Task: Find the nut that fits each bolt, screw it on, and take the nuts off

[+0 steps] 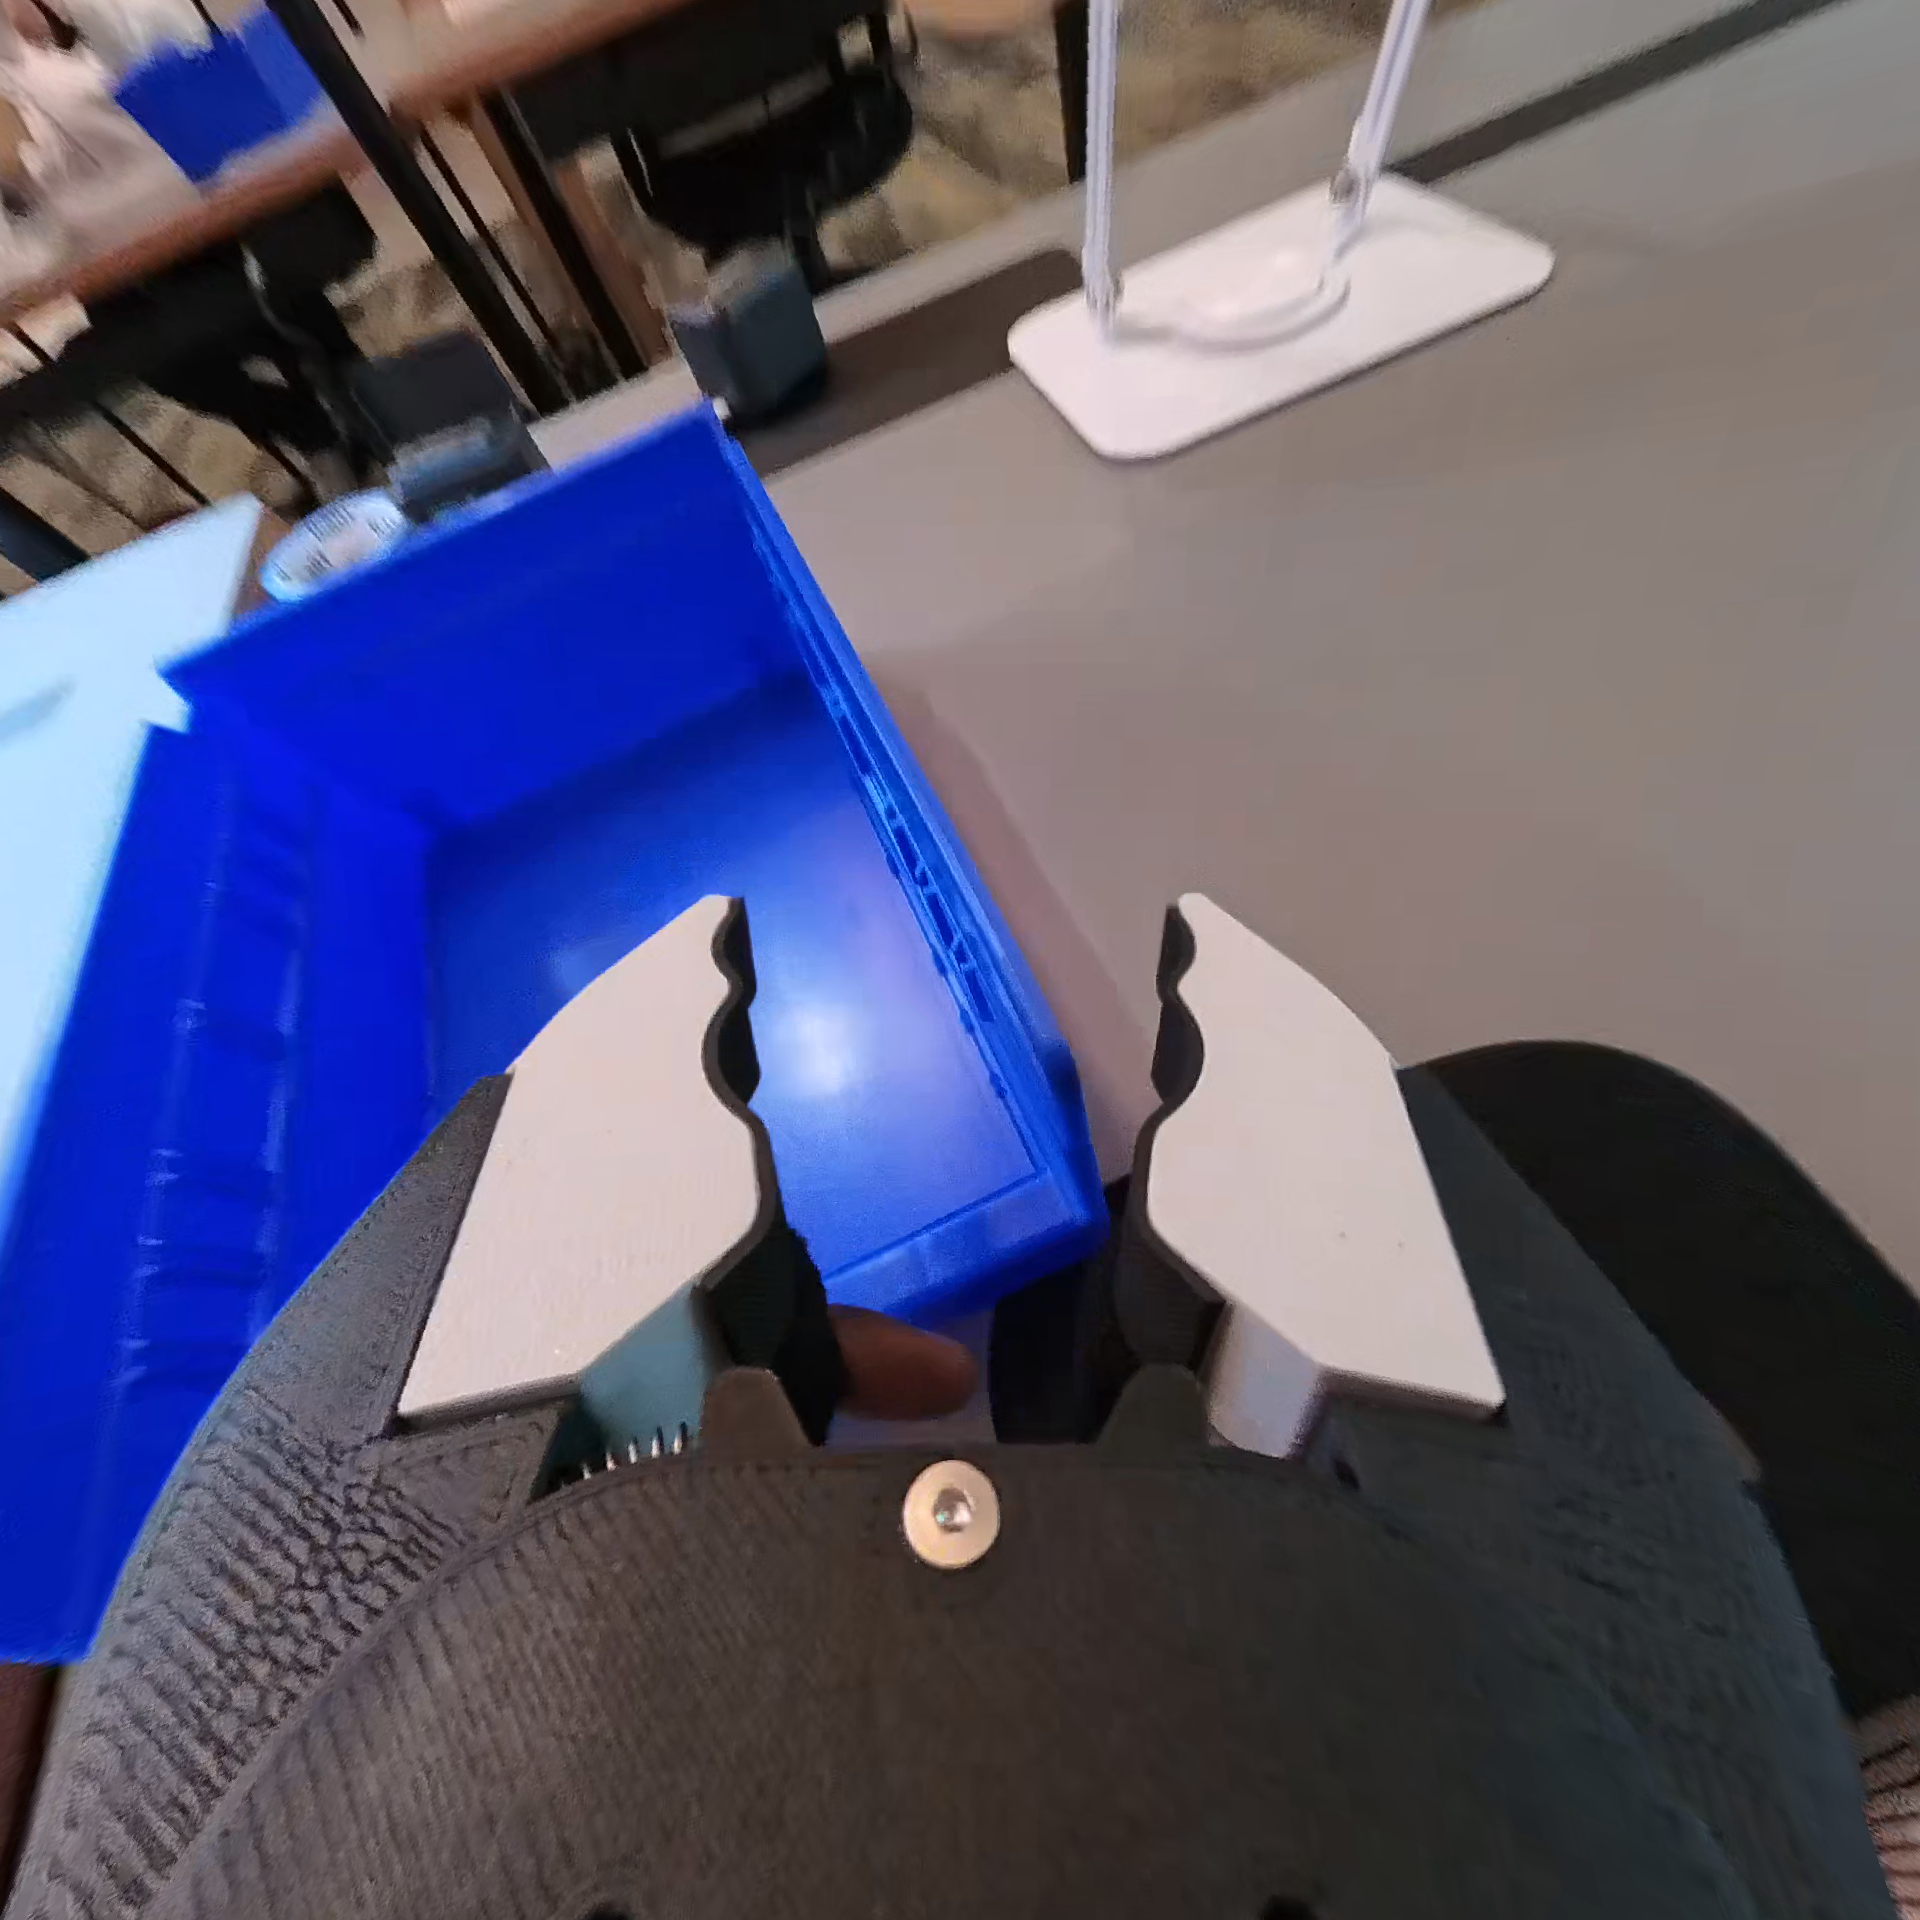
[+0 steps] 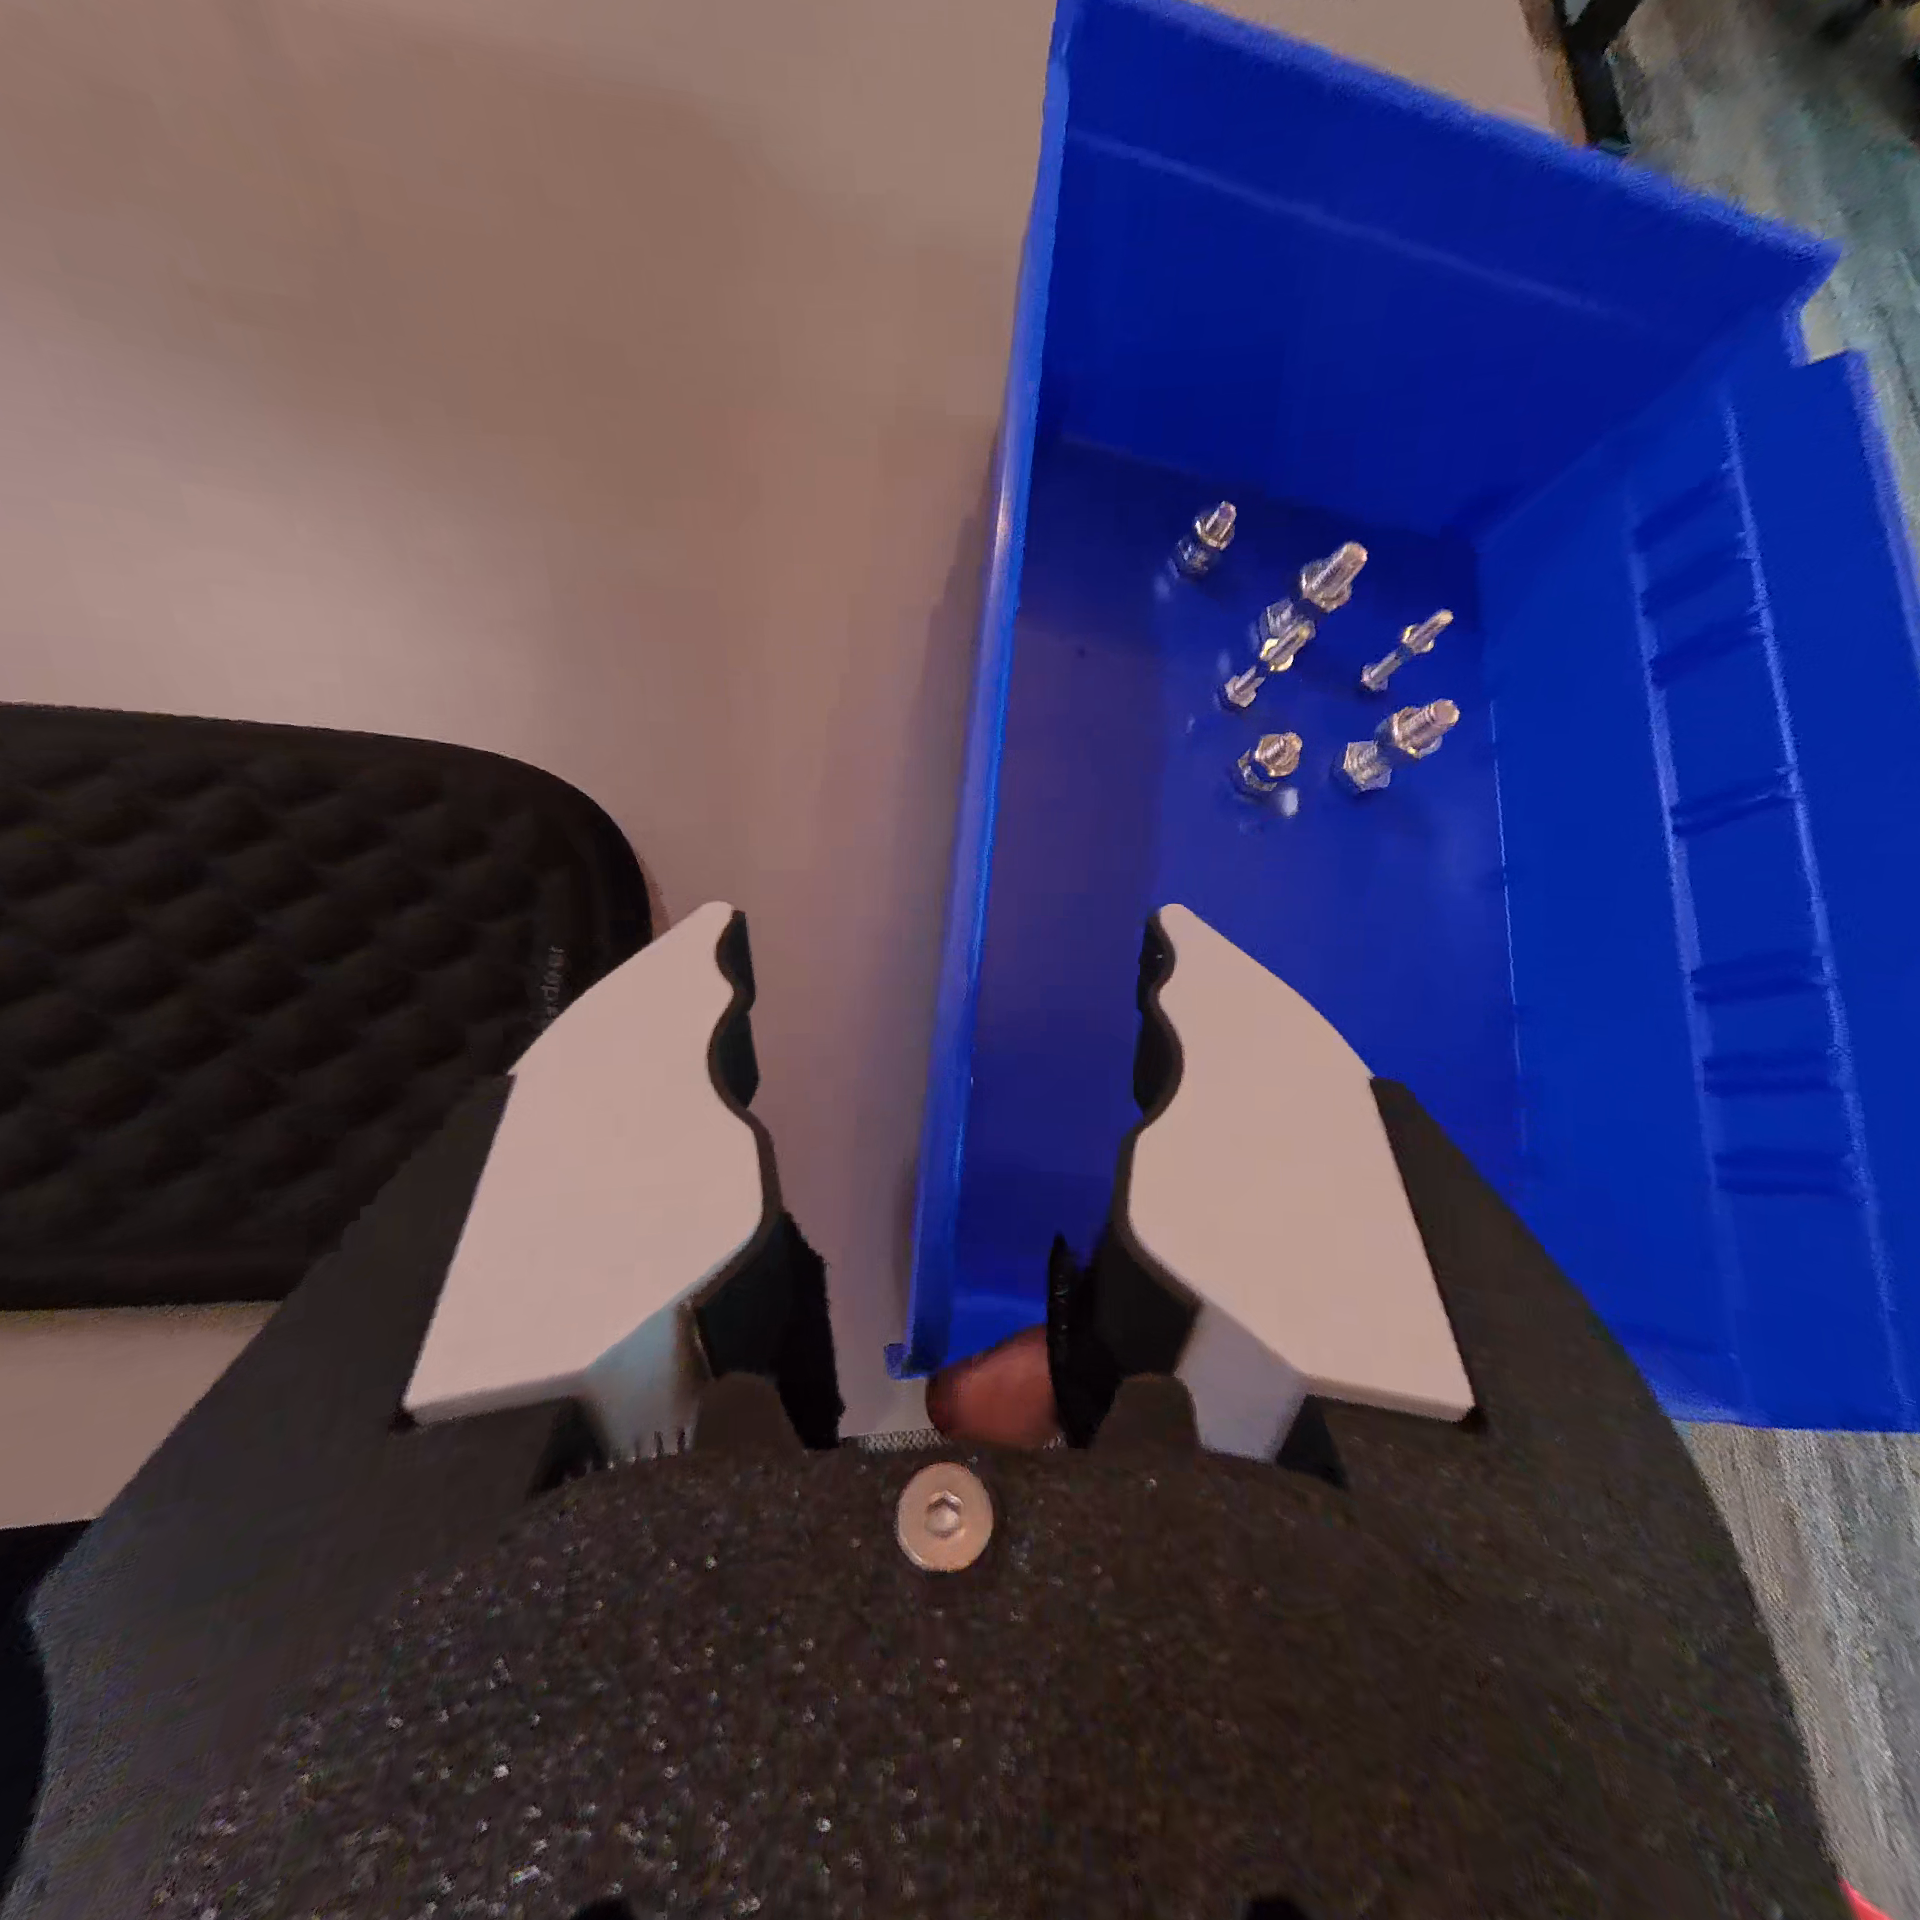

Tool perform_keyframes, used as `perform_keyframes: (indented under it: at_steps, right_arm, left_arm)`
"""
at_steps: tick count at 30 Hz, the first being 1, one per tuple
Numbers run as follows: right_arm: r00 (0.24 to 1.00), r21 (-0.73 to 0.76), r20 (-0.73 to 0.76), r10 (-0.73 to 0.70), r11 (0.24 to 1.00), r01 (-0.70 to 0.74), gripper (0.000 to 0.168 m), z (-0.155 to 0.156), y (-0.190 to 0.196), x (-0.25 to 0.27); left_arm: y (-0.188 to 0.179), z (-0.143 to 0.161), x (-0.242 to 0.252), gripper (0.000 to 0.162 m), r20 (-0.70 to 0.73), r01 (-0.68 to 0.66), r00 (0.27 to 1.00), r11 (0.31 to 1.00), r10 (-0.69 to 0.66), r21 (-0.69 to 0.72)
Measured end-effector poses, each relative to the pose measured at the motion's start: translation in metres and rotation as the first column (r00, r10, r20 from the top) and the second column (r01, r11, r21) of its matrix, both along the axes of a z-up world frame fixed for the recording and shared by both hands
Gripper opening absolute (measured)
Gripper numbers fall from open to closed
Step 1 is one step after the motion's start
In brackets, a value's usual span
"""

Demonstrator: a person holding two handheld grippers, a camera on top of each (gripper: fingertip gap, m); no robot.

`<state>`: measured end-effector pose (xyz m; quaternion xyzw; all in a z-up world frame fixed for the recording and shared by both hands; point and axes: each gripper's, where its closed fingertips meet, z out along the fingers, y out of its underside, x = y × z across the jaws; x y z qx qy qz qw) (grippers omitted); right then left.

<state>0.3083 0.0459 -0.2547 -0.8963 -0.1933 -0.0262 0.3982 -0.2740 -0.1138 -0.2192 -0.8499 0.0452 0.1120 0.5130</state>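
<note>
In the right wrist view a blue bin (image 2: 1621,727) holds several silver bolts with nuts on them (image 2: 1320,644), lying in a loose group toward its far end. My right gripper (image 2: 945,920) is open and empty, hovering over the bin's near left wall. In the left wrist view another blue bin (image 1: 582,727) stands on the grey table, and its visible floor shows no parts. My left gripper (image 1: 961,909) is open and empty, above that bin's near right wall.
A black quilted mat (image 2: 260,987) lies left of the right gripper, and also shows in the left wrist view (image 1: 1662,1195). A white stand base (image 1: 1288,312) sits at the far side of the grey table (image 1: 1455,727). Chairs and table legs stand beyond the table edge. One gripper's finger ends stand about 60 cm off the other's.
</note>
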Motion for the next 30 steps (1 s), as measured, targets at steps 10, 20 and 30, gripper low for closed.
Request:
perform_keyframes:
  at_steps: [10, 20, 30]
  right_arm:
    - [0.984, 0.013, 0.179, 0.013, 1.000, -0.015, 0.010, -0.003, 0.008, 0.010]
    - [0.997, 0.065, 0.059, -0.048, 0.997, 0.044, 0.005, -0.002, 0.040, -0.011]
    - [0.997, 0.096, -0.077, -0.007, 0.995, 0.015, 0.004, 0.003, 0.072, -0.079]
  left_arm:
    - [0.021, -0.035, -0.002, 0.019, -0.069, -0.016, 0.998, 0.997, 0.011, -0.074]
    - [0.043, -0.031, 0.003, 0.013, -0.071, -0.062, 0.996, 0.998, 0.060, -0.028]
    - [0.073, -0.027, 0.037, 0.007, -0.004, -0.008, 1.000, 1.000, 0.008, -0.010]
